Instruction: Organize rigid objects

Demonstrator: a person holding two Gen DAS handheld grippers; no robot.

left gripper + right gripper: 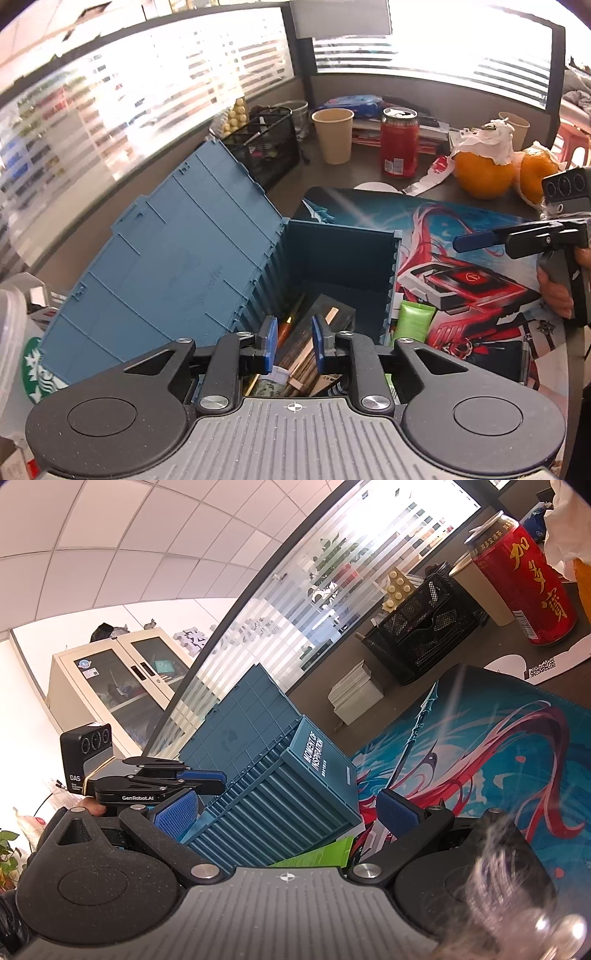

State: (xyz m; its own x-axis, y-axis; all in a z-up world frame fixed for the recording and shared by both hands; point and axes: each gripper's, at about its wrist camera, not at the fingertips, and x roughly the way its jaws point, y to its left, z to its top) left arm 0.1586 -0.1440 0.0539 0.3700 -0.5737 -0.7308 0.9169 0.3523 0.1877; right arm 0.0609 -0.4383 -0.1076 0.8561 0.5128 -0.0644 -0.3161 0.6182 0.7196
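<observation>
Blue box (332, 266) sits below the left gripper's (293, 345) seemingly empty jaws.

Both fisheye views are brightly lit by daylight through the striped frosted-glass partition (147, 96), which is overexposed; edges are strongly curved, and corners are darkened

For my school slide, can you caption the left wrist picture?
Left gripper hovers over the open blue box of pens; a green tube lies beside it.

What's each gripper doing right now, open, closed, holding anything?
Left gripper: jaws narrowly apart, holding nothing, above the open blue box.
Right gripper: jaws wide open, empty, beside that box.
</observation>
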